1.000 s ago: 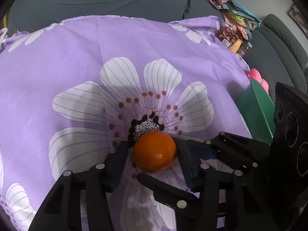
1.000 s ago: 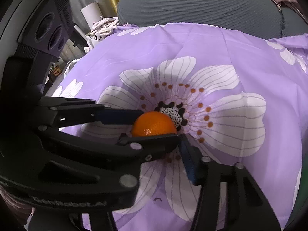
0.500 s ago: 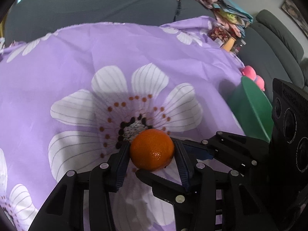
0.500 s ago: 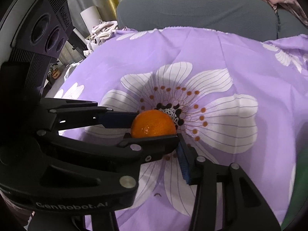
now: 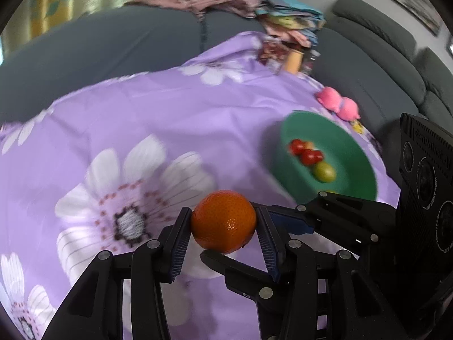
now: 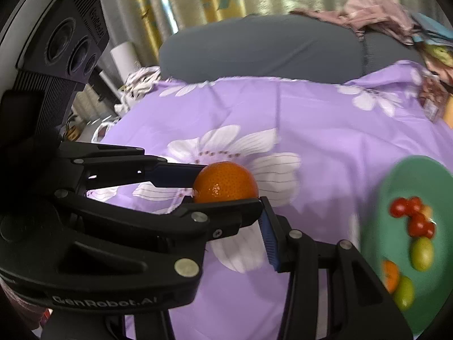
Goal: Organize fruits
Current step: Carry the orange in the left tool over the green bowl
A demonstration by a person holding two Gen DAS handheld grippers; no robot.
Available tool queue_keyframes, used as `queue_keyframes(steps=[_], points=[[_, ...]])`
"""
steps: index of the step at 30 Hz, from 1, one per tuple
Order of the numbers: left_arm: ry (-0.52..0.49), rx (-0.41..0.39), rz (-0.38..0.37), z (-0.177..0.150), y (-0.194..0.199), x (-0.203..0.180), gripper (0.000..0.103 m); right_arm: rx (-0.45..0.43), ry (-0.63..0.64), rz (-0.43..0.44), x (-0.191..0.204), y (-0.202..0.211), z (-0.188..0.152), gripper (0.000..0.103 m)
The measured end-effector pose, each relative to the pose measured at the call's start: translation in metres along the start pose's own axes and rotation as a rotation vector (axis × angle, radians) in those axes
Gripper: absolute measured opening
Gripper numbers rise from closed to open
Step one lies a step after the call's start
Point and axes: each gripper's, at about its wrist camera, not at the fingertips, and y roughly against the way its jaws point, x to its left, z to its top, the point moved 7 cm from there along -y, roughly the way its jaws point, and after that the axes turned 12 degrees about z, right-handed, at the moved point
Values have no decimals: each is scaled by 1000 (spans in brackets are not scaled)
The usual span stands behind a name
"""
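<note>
Currently the orange (image 5: 223, 221) sits low and centre in the left wrist view, clamped between the two ribbed pads of the left gripper (image 5: 223, 233), one pad on each flank of the fruit. From the lower right of that view the right gripper (image 5: 271, 232) crosses in; one of its fingers (image 5: 226, 260) passes under the orange and the other lies against its right side, so both grippers are closed on the same fruit. The orange is clear of the purple floral cloth (image 5: 170, 119), which spreads across the middle of the frame beneath it.

At mid-right of the left wrist view, a green plate (image 5: 348, 147) rests on the cloth. It contains red cherry tomatoes (image 5: 307, 153) and a yellow-green fruit (image 5: 324, 171). Two pink objects (image 5: 338, 103) lie just beyond the plate's upper edge. A grey sofa (image 5: 99, 48) fills the upper part of the frame, with piled fabric on its back.

Seen from the right wrist, the orange (image 6: 225, 182) is at frame centre, gripped between the right gripper's (image 6: 229, 195) fingers, with the left gripper (image 6: 175, 174) entering from the left. The green plate (image 6: 396, 184) occupies the lower right, holding tomatoes (image 6: 412, 216), yellow-green fruits (image 6: 421, 253) and a smaller orange fruit (image 6: 390, 274).
</note>
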Motion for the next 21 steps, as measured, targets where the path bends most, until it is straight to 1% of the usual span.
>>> queue_keyframes(steps=[4, 13, 21], points=[[-58, -22, -23, 13, 4, -35, 46, -43, -22, -42, -19, 33, -2, 46], [-158, -30, -75, 31, -2, -104, 46, -96, -84, -118, -62, 82, -17, 46], [-202, 2, -102, 33, -20, -136, 46, -96, -140, -142, -92, 91, -28, 46]])
